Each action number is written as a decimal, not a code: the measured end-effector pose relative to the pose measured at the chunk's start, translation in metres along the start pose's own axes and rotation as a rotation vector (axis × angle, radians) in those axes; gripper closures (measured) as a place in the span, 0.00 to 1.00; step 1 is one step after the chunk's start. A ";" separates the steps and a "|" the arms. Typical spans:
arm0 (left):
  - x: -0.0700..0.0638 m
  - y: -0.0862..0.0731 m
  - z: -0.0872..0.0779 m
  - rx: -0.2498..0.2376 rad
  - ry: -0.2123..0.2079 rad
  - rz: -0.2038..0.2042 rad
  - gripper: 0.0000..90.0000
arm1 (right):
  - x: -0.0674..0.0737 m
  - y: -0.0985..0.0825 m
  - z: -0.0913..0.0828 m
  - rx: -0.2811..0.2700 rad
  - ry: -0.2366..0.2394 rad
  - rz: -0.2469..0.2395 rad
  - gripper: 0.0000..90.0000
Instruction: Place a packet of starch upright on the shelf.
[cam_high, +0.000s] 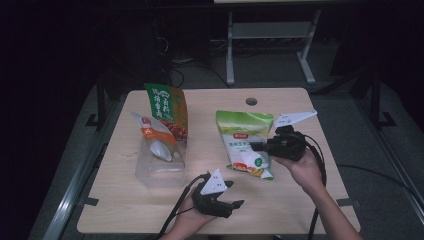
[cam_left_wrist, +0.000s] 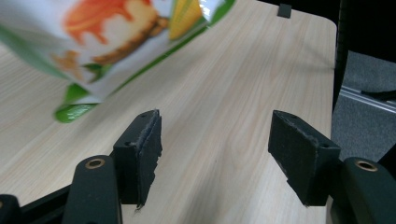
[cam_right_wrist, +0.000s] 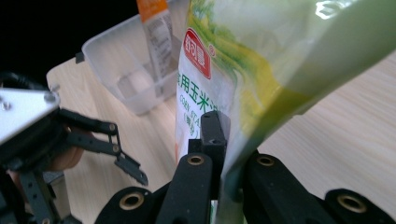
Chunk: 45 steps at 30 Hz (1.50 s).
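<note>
Left on the table (cam_high: 150, 205), a clear plastic tub (cam_high: 160, 167) holds two packets. The left gripper (cam_high: 235, 194) sits near the front edge — jaws apart, nothing between them. The right gripper (cam_high: 254, 146) clamps the green-and-white cornstarch bag (cam_high: 245, 142) — held upright, lifted off the tabletop.

The green and white bag (cam_right_wrist: 243, 70) carried a red brand patch with Chinese characters too blurred to read, and under it a line of Chinese print, 用玉米, then the Latin letters "CORN STA" going down its front. The tall green pouch (cam_high: 166, 107) and the orange-topped packet (cam_high: 155, 140) also bore print, but it was too small to read.
</note>
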<state>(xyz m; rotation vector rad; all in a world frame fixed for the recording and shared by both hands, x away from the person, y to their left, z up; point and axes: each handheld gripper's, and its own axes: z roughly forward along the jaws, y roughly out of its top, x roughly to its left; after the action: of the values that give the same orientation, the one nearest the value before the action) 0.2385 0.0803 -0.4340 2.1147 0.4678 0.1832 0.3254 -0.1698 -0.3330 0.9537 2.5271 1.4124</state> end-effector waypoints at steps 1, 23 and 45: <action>-0.001 -0.002 -0.002 -0.008 -0.001 -0.002 0.38 | 0.002 0.004 0.002 0.000 0.006 -0.003 1.00; -0.018 -0.020 -0.023 0.002 -0.013 0.008 0.35 | 0.057 0.073 0.056 -0.023 0.128 -0.155 1.00; -0.016 -0.027 -0.037 -0.019 -0.013 -0.010 0.34 | 0.100 0.116 0.115 -0.026 0.207 -0.216 1.00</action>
<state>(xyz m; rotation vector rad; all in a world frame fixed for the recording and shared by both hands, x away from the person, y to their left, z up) 0.2053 0.1160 -0.4349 2.0932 0.4677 0.1673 0.3423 0.0148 -0.2847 0.5335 2.6492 1.5427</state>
